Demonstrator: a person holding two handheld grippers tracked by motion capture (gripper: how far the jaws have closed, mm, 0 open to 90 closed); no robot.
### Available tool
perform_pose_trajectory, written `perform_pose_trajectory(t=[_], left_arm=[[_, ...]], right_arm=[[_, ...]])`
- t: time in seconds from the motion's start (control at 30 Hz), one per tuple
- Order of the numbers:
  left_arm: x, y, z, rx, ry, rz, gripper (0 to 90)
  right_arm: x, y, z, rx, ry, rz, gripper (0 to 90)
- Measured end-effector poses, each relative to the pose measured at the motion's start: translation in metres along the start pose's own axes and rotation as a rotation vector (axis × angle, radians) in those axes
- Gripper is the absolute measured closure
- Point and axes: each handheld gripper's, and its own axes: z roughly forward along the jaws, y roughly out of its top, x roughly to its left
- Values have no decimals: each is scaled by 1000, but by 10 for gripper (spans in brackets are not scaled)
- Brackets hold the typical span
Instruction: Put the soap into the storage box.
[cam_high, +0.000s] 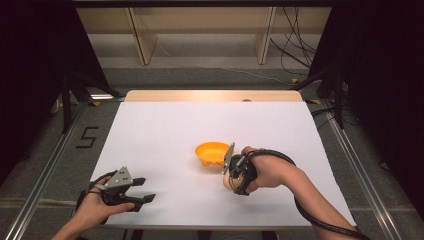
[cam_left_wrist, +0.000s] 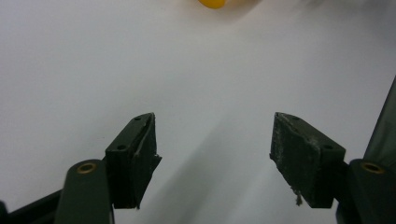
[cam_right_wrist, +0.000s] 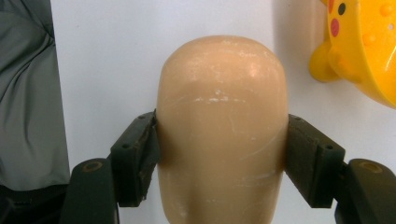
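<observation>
Fingers (cam_right_wrist: 135, 161) of the right gripper (cam_right_wrist: 223, 158) are clamping a tan rounded block (cam_right_wrist: 222, 126) across its width, long axis running along them. Yellow bowl (cam_high: 211, 153) is sitting just beside, on the white bench (cam_high: 165, 135). Left gripper (cam_left_wrist: 212, 149) is idling well apart, fingers spread, holding nothing.

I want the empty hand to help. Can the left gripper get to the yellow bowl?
Probably yes: the left gripper is open and empty, with bare white table between it and the yellow bowl.
</observation>
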Motion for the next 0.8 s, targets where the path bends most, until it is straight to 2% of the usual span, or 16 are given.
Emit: perform_pose_trajectory(t=[0.03, 0.07, 0.2, 0.23, 0.3, 0.33, 0.4, 0.43, 0.47, 0.53, 0.57, 0.6, 0.67, 0.7, 0.77, 0.8], left_arm=[[0, 0, 0, -1, 0, -1, 314], [0, 0, 0, -1, 0, -1, 314], [0, 0, 0, -1, -1, 0, 314], [0, 0, 0, -1, -1, 1, 314], [0, 0, 0, -1, -2, 1, 314], [0, 0, 0, -3, -4, 0, 314], [0, 0, 0, 0, -4, 0, 314], [0, 0, 0, -2, 0, 0, 314], [0, 0, 0, -3, -1, 0, 314], [-1, 0, 0, 5, -6, -19, 314], [0, 0, 0, 1, -5, -6, 314], [0, 0, 0, -3, 0, 2, 314], [0, 0, 0, -3, -1, 1, 314], [0, 0, 0, -3, -2, 1, 314], [0, 0, 0, -3, -4, 0, 314], [-1, 0, 0, -1, -7, -17, 314]], right_arm=[[1, 0, -1, 8, 3, 21, 338], [0, 0, -1, 8, -1, 12, 338], [1, 0, -2, 18, -1, 62, 338], [0, 0, -2, 18, -3, 49, 338], [1, 0, -4, 26, -3, 75, 338], [-3, 0, -2, 9, -2, 27, 338], [-4, 0, -3, 6, -4, 30, 338], [-2, 1, -4, 15, -11, 64, 338], [-2, 0, -5, 24, -8, 76, 338], [-3, 1, -5, 20, -10, 69, 338], [-7, 0, -3, -4, -9, 19, 338], [-4, 1, -6, 22, -12, 77, 338], [-5, 1, -6, 20, -17, 72, 338], [-11, 1, -4, -9, -18, 2, 338], [-10, 1, -5, 2, -18, 16, 338], [-9, 2, -6, 15, -10, 53, 338]])
